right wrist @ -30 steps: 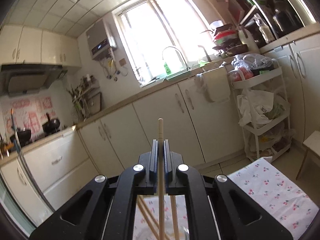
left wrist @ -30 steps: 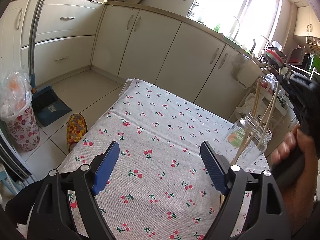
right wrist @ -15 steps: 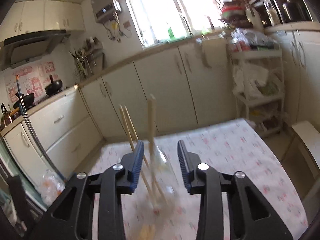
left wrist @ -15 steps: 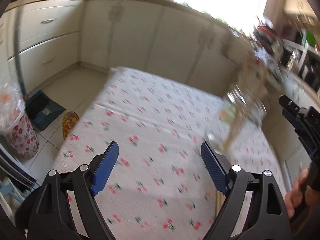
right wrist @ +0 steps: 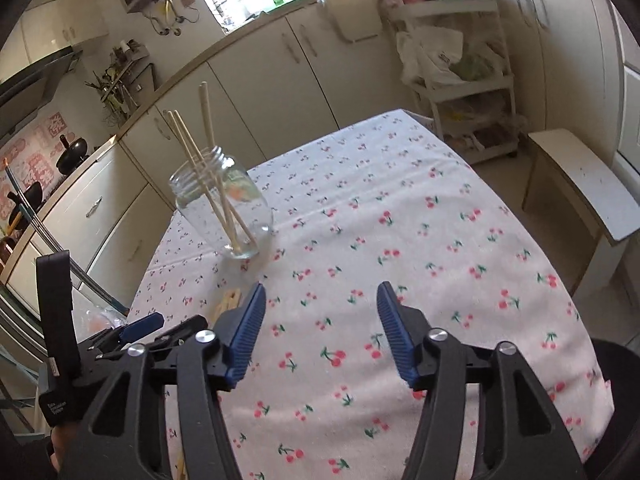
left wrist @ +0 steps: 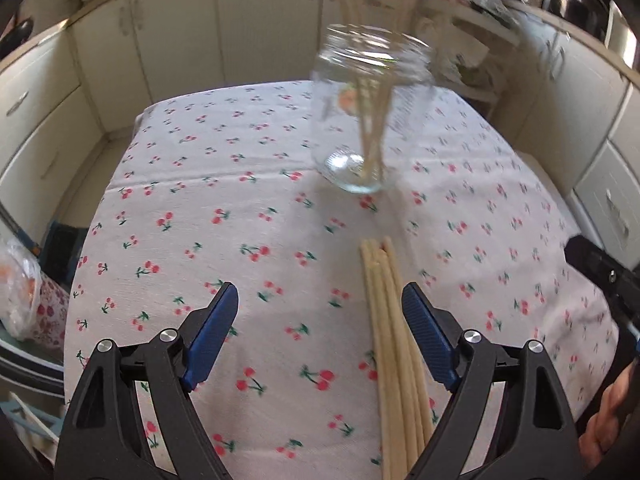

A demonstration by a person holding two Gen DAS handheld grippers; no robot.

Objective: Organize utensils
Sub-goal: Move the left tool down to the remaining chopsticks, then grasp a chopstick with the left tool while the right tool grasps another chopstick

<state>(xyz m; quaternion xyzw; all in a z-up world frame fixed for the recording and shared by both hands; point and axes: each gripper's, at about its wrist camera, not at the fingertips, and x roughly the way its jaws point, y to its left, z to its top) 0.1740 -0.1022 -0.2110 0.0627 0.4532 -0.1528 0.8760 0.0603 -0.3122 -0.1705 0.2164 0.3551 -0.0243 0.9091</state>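
A clear glass jar (left wrist: 370, 116) stands on the cherry-print tablecloth (left wrist: 248, 216) with several wooden chopsticks (left wrist: 372, 136) upright in it. It also shows in the right wrist view (right wrist: 224, 212), the chopsticks (right wrist: 216, 184) leaning in it. A bundle of loose chopsticks (left wrist: 394, 344) lies flat on the cloth between the fingers of my left gripper (left wrist: 320, 332), close to its right finger. My left gripper is open and empty. My right gripper (right wrist: 320, 332) is open and empty above the cloth, to the right of the jar.
Cream kitchen cabinets (right wrist: 280, 72) run behind the table. A white shelf trolley (right wrist: 460, 60) with bags stands at the far right. A low white bench (right wrist: 580, 184) sits beside the table's right edge. A plastic bag (left wrist: 20, 288) is off the left edge.
My right gripper has opened and let go of a chopstick, which now stands in the jar, and has drawn back. My left gripper has swung right over the loose chopsticks.
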